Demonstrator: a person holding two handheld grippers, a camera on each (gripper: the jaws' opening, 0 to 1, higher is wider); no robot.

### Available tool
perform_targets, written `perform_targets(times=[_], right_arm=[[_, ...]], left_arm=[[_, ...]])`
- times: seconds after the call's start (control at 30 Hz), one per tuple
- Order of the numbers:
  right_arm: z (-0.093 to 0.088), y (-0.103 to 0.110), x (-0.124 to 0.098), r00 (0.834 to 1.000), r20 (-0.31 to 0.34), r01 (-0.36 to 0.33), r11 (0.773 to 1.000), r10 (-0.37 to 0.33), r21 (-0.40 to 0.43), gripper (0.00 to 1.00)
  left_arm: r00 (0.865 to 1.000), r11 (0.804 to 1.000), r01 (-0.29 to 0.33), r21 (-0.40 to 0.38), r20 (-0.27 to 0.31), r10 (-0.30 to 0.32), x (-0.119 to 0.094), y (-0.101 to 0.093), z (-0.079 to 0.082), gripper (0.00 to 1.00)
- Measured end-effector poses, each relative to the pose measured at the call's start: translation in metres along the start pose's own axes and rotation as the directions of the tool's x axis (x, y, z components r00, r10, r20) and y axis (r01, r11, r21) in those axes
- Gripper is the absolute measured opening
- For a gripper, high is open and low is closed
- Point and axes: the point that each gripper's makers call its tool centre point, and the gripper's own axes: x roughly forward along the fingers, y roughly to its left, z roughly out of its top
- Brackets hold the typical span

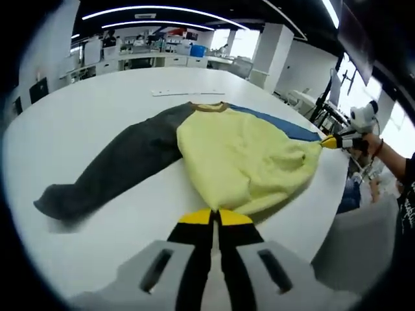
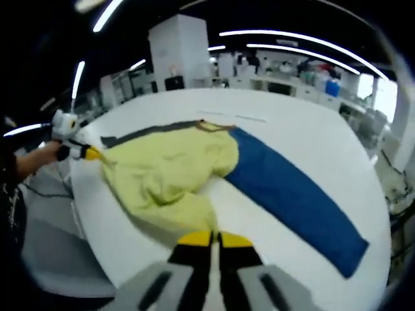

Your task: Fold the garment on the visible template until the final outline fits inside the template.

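Garment (image 1: 243, 159) spread on white table (image 1: 97, 116) | left claw (image 1: 215, 217) clamping hem | right claw (image 2: 214, 240) clamping hem

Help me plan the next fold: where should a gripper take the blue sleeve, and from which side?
Probably at its far cuff end, coming from the table's open side. The blue sleeve lies flat and stretched straight out from the yellow body, so the free end lifts and carries over most easily.

Big open office-type room with a dark ceiling and long curved light strips (image 1: 155, 10) overhead. A chunky white pillar (image 2: 178, 48) stood past the white table (image 1: 78, 123), with desks (image 1: 139, 59) along the back and bright windows (image 1: 243, 42) behind.
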Motion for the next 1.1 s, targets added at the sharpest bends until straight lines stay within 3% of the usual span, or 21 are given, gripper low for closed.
perform_targets(times=[0.3, 0.67, 0.93, 1.1], right_arm=[[-0.035, 0.019, -0.002, 0.997, -0.072, 0.008, 0.999, -0.005, 0.039, 0.00], [-0.063, 0.020, 0.004, 0.992, -0.121, 0.033, 0.996, -0.023, 0.078, 0.00], [-0.071, 0.024, 0.003, 0.990, -0.135, 0.044, 0.995, -0.033, 0.086, 0.00], [-0.067, 0.027, -0.001, 0.992, -0.121, 0.051, 0.998, -0.046, 0.040, 0.02]], left_arm=[[1.000, 1.000, -0.020, -0.012, -0.016, 0.020, 0.002, 0.004, -0.007, 0.00], [0.999, 0.999, -0.039, -0.028, -0.024, 0.038, 0.005, 0.008, -0.014, 0.00], [0.999, 0.998, -0.044, -0.039, -0.024, 0.043, 0.005, 0.007, -0.015, 0.00], [0.998, 0.998, -0.061, 0.028, -0.030, 0.061, 0.001, 0.009, -0.020, 0.05]])
